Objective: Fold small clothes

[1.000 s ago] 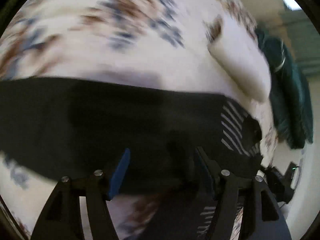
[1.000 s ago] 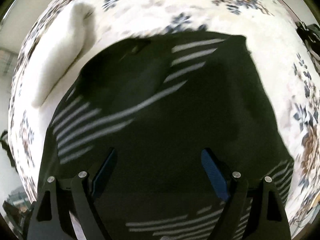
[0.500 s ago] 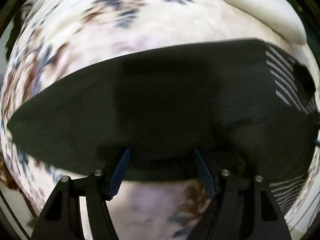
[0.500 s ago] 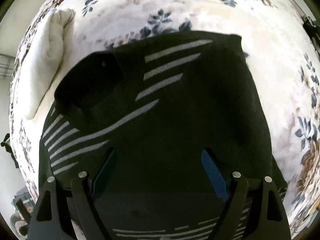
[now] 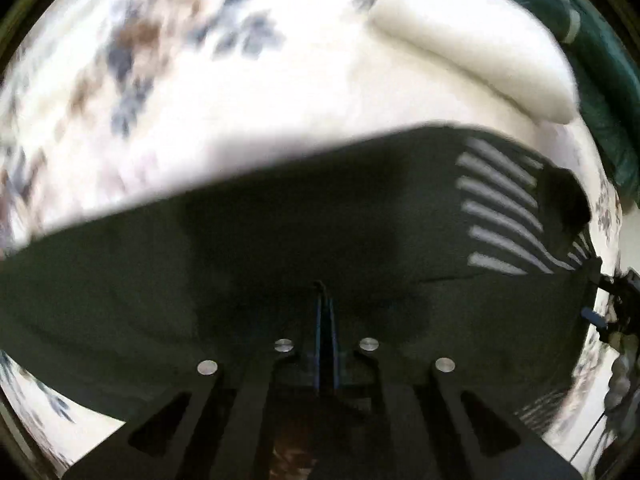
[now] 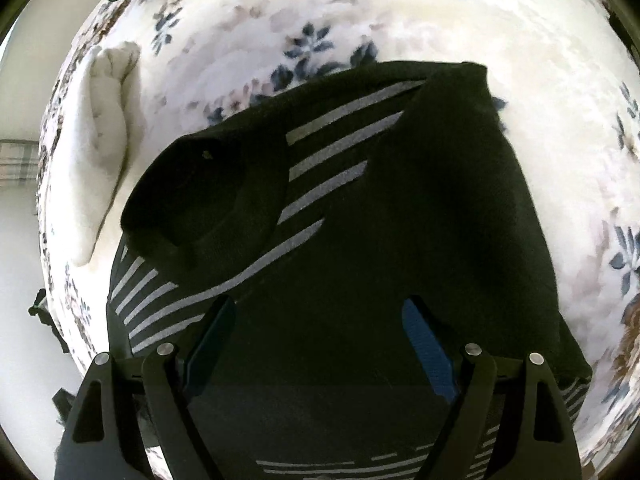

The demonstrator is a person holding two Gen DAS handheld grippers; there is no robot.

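- Fingers first: the left gripper [image 5: 325,312] is seen with its two fingers pressed flat together, right down on the black garment [image 5: 280,264]. Whether any cloth is actually pinched between the pads can't be told, it's all dark on dark there.
- On the right gripper [image 6: 320,340] the fingers are spread wide, blue pads facing each other, nothing caught between them. Only black fabric is seen below.
- That black garment [image 6: 400,220], with its grey stripes [image 6: 340,148], is spread on a floral bedsheet [image 6: 440,28], and a rolled white cloth [image 6: 104,152] is parked just beside its hood-like end.
- Progress-wise, a start seems to have been made: one plain black panel is laid over the striped part, and a dark rounded flap is lying over the stripes too. It's still a big loose shape though, so more folds are probably needed before it could be called done.
- Pose: both grippers are pointed steeply down at the cloth, the left at a near edge, the right over the middle.
- A dark green item [image 5: 600,80] is glimpsed at the far edge of the bed.
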